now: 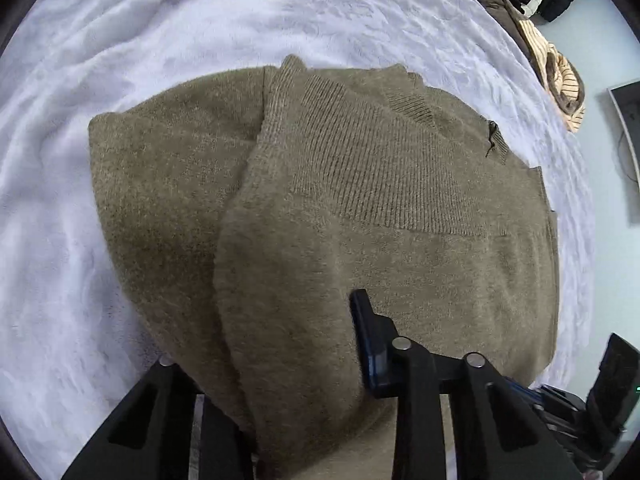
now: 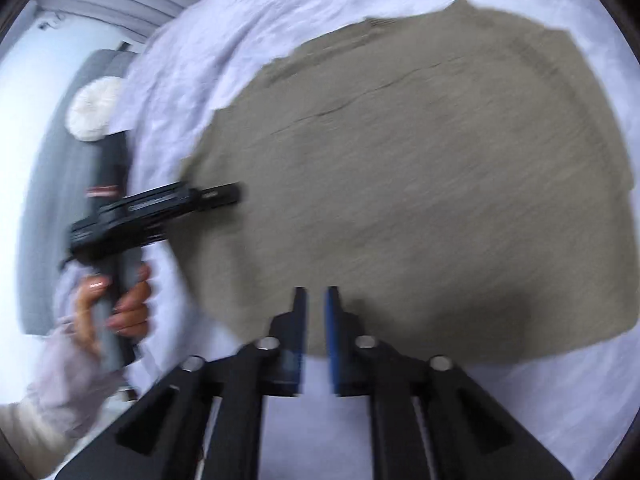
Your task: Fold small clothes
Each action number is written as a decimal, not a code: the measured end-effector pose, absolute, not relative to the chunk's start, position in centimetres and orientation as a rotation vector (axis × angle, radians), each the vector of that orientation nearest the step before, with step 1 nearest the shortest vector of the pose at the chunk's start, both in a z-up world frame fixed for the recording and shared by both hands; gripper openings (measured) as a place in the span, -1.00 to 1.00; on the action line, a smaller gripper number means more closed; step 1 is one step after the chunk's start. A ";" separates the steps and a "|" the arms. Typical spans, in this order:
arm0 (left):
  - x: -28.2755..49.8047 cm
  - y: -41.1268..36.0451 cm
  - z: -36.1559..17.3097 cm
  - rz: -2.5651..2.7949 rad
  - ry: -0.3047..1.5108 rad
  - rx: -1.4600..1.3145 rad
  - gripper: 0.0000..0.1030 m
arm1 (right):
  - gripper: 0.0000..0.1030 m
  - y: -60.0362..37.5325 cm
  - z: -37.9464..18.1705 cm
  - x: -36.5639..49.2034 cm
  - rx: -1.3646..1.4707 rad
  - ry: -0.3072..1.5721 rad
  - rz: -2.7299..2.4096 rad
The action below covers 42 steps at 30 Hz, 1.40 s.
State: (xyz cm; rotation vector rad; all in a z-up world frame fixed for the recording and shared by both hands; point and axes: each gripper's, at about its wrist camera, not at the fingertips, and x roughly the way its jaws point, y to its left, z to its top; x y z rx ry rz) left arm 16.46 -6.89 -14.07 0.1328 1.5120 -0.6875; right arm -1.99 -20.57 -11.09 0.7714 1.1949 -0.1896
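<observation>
An olive-brown knit sweater (image 1: 320,200) lies folded on a white fleece blanket (image 1: 120,40). A folded flap of it drapes over my left gripper (image 1: 304,320). Only the gripper's right finger (image 1: 366,332) shows; the left finger is hidden under the cloth, with the fabric between them. In the right wrist view the sweater (image 2: 420,180) is blurred by motion. My right gripper (image 2: 316,300) hovers at its near edge, empty, with its fingers a narrow gap apart. The left gripper (image 2: 224,194) shows at the sweater's left edge, held by a hand (image 2: 116,304).
A pile of dark and striped clothes (image 1: 552,64) lies at the blanket's far right edge. A dark device (image 1: 616,368) sits at the right. A grey headboard (image 2: 60,200) with a white round cushion (image 2: 96,108) stands at the left.
</observation>
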 end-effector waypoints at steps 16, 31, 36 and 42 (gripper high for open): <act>6.7 -24.5 -2.2 -0.941 1.236 0.311 -0.64 | -0.87 -27.7 -11.4 -8.6 1.094 0.918 -0.202; -0.7 -30.0 -5.8 -0.892 1.107 0.581 1.00 | -0.81 -31.9 -16.5 -11.4 1.428 0.786 -0.108; 0.8 -27.4 -3.8 -0.870 1.089 0.498 1.00 | -0.81 -34.4 -18.2 -16.3 1.605 0.612 -0.092; 4.5 -23.0 -4.3 -0.747 1.129 0.419 1.00 | 0.33 -35.9 -18.5 -17.7 1.775 0.371 0.006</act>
